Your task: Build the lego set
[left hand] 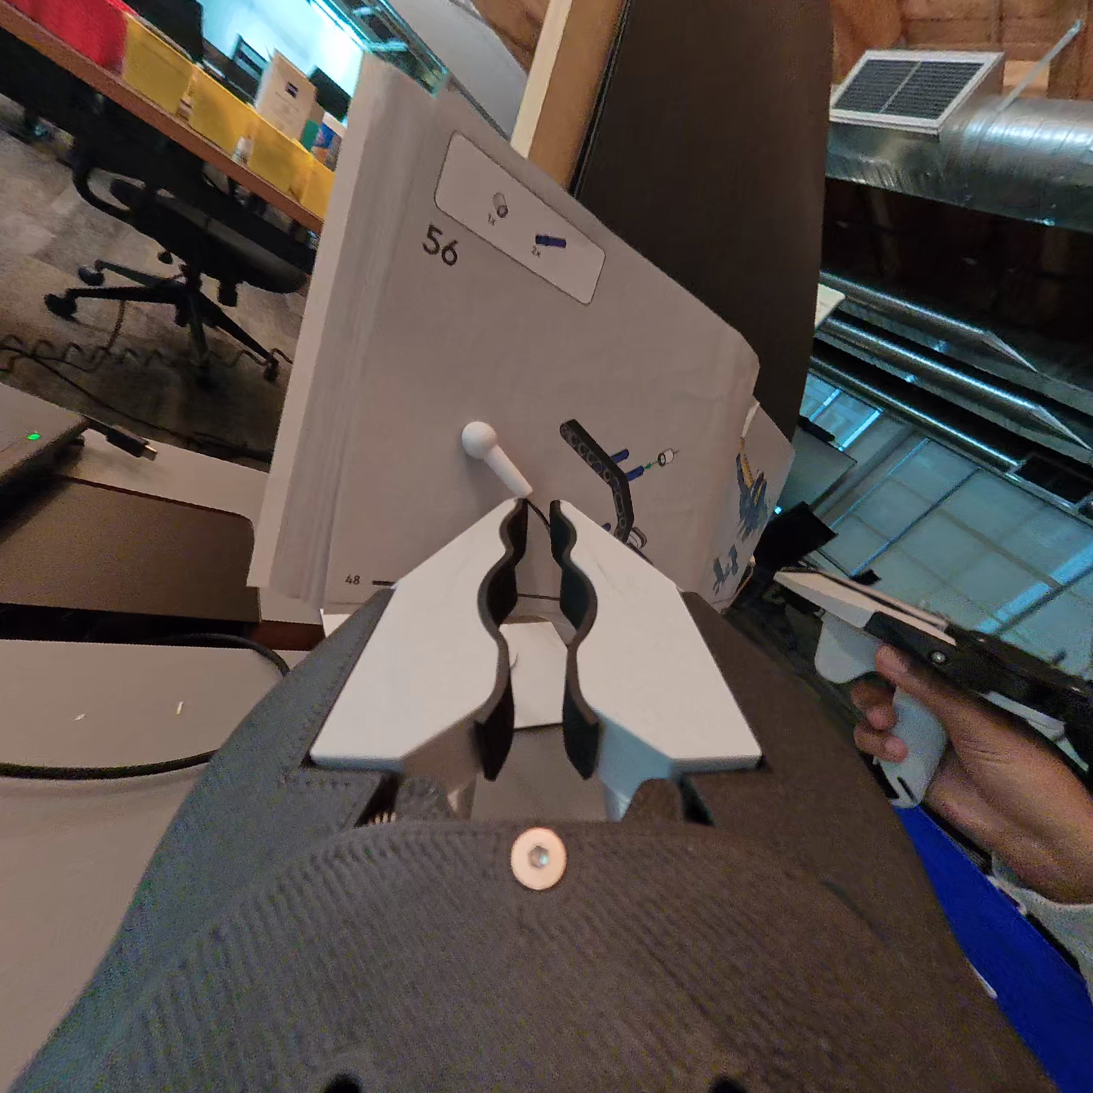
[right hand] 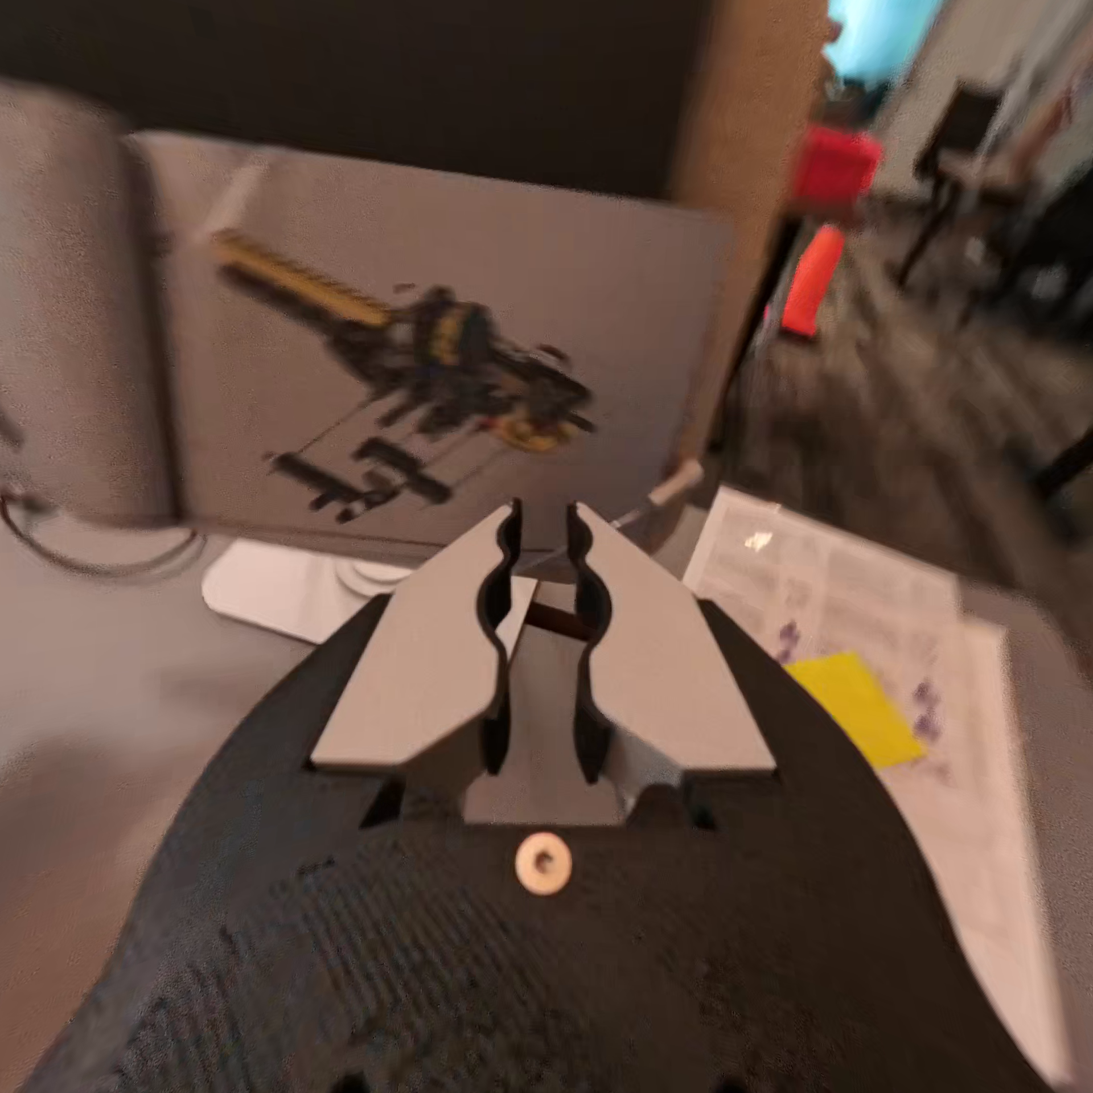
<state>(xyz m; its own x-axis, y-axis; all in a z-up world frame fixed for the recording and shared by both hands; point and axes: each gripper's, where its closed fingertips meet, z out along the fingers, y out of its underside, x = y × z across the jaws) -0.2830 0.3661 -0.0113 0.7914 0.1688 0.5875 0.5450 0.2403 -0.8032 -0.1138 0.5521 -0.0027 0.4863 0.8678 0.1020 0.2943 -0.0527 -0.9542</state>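
Note:
An open instruction booklet (left hand: 532,355) stands upright on a white book stand (right hand: 266,582). My left gripper (left hand: 536,506) is right in front of the left page, with its jaws a narrow gap apart and nothing held. A white-tipped page-holder peg (left hand: 488,452) sits just beyond the left fingertip, and its thin wire runs past the tips. My right gripper (right hand: 544,510) is slightly open and empty, and faces the right page, which carries a model picture (right hand: 414,355). This view is blurred. The right gripper also shows in the left wrist view (left hand: 887,621), held by a hand (left hand: 976,769).
A clear bag of small parts on printed sheets (right hand: 828,621) and a yellow slip (right hand: 851,704) lie right of the stand. A second page-holder peg (right hand: 674,485) sticks out at the booklet's lower right. A cable (left hand: 118,766) crosses the white table (left hand: 89,857). An office chair (left hand: 177,266) stands behind. There is about 25 centimetres between the tips of the two grippers. My right tips are roughly 30 centimetres from the yellow slip (right hand: 851,704).

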